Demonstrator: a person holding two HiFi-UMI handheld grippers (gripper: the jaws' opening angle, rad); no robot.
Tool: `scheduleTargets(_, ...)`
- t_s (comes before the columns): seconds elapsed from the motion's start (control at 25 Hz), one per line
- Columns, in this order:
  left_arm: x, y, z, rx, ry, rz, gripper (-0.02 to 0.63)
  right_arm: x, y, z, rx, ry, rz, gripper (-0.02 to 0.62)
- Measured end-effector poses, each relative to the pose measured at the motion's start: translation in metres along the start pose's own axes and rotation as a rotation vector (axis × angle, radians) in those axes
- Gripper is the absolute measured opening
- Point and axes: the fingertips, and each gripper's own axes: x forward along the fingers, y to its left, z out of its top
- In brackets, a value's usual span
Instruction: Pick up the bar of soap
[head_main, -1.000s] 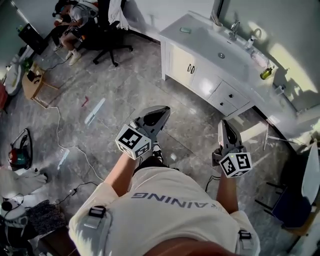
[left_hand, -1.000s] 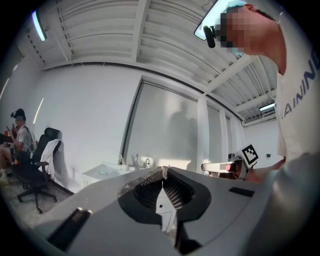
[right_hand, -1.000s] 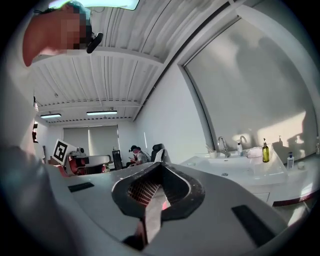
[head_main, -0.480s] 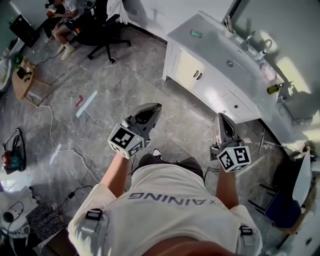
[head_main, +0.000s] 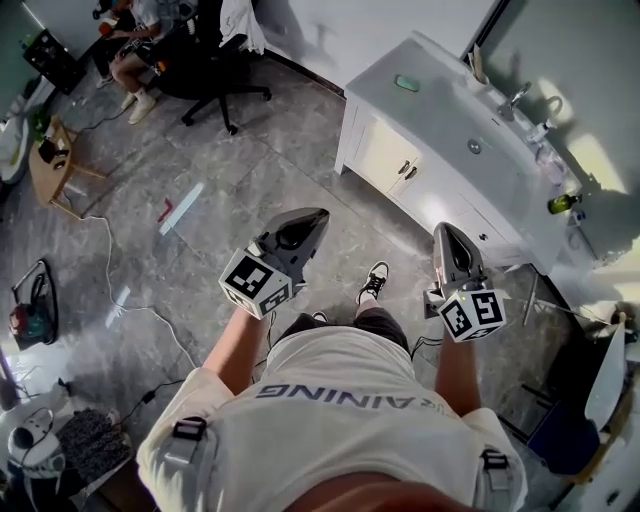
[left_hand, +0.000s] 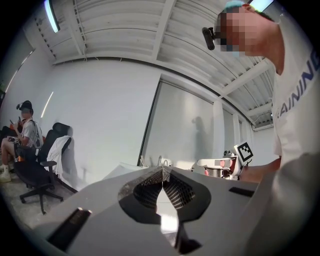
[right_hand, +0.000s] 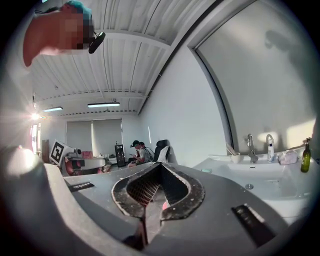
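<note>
The bar of soap (head_main: 406, 83) is a small teal block on the near left end of the white vanity top (head_main: 440, 115); it also shows as a faint greenish spot (right_hand: 206, 170) in the right gripper view. Both grippers are held in the air over the floor, well short of the vanity. My left gripper (head_main: 311, 217) is shut, its mesh fingertips (left_hand: 159, 174) touching with nothing between them. My right gripper (head_main: 446, 231) is shut and empty too, its tips (right_hand: 156, 170) meeting.
A sink with a faucet (head_main: 515, 100), bottles (head_main: 563, 203) and a cup stand further along the vanity. A black office chair (head_main: 215, 70) and a seated person (head_main: 130, 30) are at the far left, near a small wooden table (head_main: 55, 165). Cables (head_main: 150, 300) trail on the grey floor.
The person has stepped toward the vanity, which now sits further right and nearer; a shoe has come into view between the grippers. Both grippers stay shut and level.
</note>
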Motion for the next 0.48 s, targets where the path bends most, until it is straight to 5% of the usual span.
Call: scheduleTargets(0.48,0.128,0.049,0.022,0.037,0.026,0.083,0.009,0.096,-0.107,0.038,0.036,-0.007,0.079,0.008)
